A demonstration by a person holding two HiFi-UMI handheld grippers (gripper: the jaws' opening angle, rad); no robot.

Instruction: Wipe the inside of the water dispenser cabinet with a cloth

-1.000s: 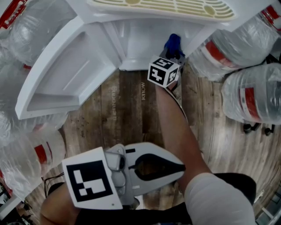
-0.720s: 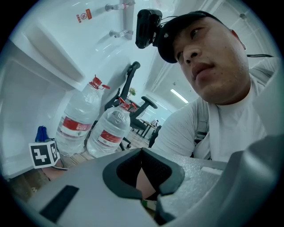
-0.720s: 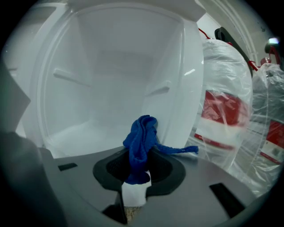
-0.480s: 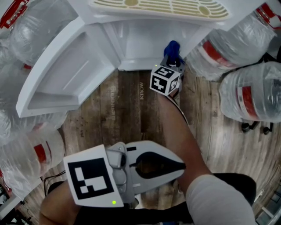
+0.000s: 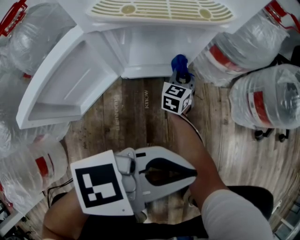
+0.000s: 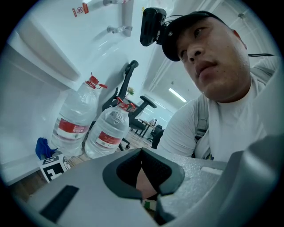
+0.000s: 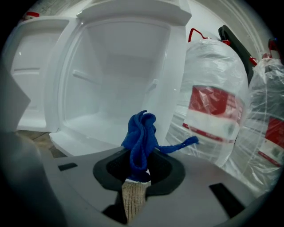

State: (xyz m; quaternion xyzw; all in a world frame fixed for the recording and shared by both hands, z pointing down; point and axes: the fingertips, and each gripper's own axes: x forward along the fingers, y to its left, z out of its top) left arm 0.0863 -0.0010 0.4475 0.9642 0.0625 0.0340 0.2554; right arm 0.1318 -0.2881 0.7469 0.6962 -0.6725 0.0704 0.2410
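1. At the far left, the left bottles crowd against the open door. The door swings out leftward over the wood floor.
2. My left gripper sits low and close to my body, well apart from the cabinet. Its jaws are clenched tip to tip and grasp nothing. Behind the tips there is only an empty hollow.
3. The cabinet stands open ahead of me. It is white inside, with a thin ledge on each side wall. A slotted grille lies across its top.
4. My right gripper is stretched forward to the right end of the cabinet's front lip, its cube facing up.
5. The right gripper's jaws are clamped on the blue cloth, which is bunched and stands up out of them. In the right gripper view, one thin tail of the cloth pokes out to the right.
6. The cloth is at the mouth of the cabinet, near its right wall, with the cabinet's bare interior beyond it. I cannot tell whether it touches the lip.
7. The right bottles, clear with red labels, are farthest right. The nearest one is just beside the cabinet's right wall and the other lies on the floor beyond it.
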